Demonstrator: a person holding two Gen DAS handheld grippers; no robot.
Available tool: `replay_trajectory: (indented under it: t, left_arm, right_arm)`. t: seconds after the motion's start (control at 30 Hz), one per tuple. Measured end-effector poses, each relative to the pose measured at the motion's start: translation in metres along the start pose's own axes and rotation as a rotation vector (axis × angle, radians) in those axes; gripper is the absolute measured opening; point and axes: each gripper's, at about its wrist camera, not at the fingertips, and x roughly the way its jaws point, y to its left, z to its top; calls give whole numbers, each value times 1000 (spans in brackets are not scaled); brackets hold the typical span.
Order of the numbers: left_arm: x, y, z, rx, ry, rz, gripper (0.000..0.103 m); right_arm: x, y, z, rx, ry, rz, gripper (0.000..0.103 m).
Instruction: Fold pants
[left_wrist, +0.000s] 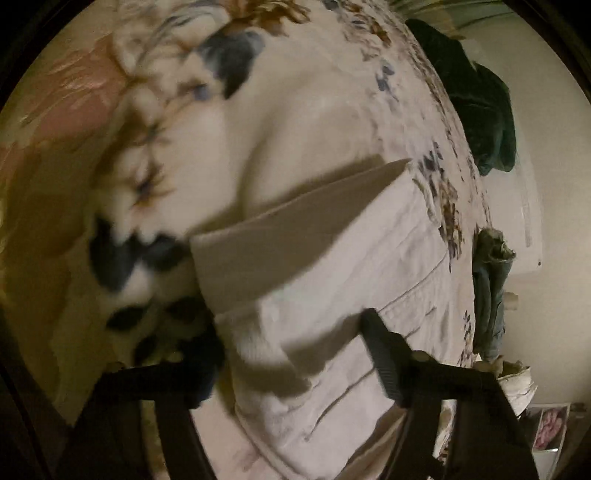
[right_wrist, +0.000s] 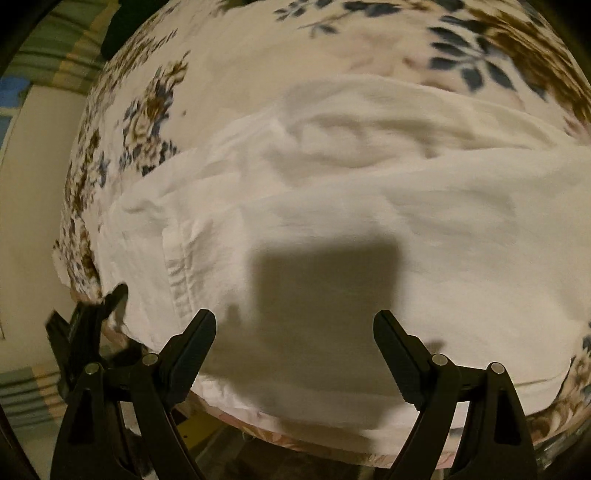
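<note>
A bed under a cream sheet printed with blue and brown flowers (right_wrist: 147, 122) fills both views. On it lie the white cotton pants (right_wrist: 369, 192), spread across the sheet and reaching the bed's near edge in the right wrist view; the left wrist view shows the same pants (left_wrist: 332, 266) with a folded corner, seams and a sharp pointed shadow across them.

Only the left wrist view shows a dark green garment (left_wrist: 480, 103) heaped at the far side of the bed, a piece of faded blue denim (left_wrist: 491, 295) at the bed's edge, and a small pink-toned picture (left_wrist: 550, 428) low at the right, too blurred to read. Only the right wrist view shows a striped green and yellow cloth (right_wrist: 55, 48) at the upper left.

The right tool (right_wrist: 295, 332) hangs over the pants with its black fingers spread wide and nothing between them. The left tool (left_wrist: 291, 365) is blurred, its fingers apart over the pants and not pinching the cloth.

No writing can be read.
</note>
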Motion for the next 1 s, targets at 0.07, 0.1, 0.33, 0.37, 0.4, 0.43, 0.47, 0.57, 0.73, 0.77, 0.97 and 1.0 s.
replay_trajectory:
  t: [0.07,0.1,0.33,0.37,0.4,0.43,0.47,0.57,0.73,0.77,0.97,1.0]
  left_arm:
    - [14,10,2,-33,13,-12,70]
    - [17,13,3,-47,9,-41,72]
    - [6,0,3,-15,-42,-82,32]
    - [-1,-9,0,34,-58,-70,28]
    - [-11,-20,-5,97,-80,-54,27]
    - [-23,-33,-11,156,-103,-42,26]
    - [-35,-42,-19,192,-124,-41,26]
    - [-58,-75,-37,288,-162,-35,25]
    - [-90,-134,-85,504,-178,-52,24]
    - [-87,-154,-99,555,-159,-64,24]
    - [-40,-231,-201,819,0,-117,23]
    - [-25,-239,-221,861,39,-101,23]
  right_arm:
    - [2,2,1,1,9,3,90]
    - [3,3,2,3,14,2,90]
    - [2,0,2,13,15,20,90]
    - [0,0,1,11,10,25,90]
    - [-1,-1,0,9,4,31,90]
    - [-3,-2,-1,6,0,33,90]
    - [-4,-2,-2,2,-6,34,90]
    - [-5,-10,-6,8,-10,49,90]
    - [-11,-42,-10,95,-9,112,89]
    - [-15,-48,-11,108,-13,119,89]
    - [-64,-120,-20,194,-70,91,89]
    - [-72,-132,-22,206,-80,79,89]
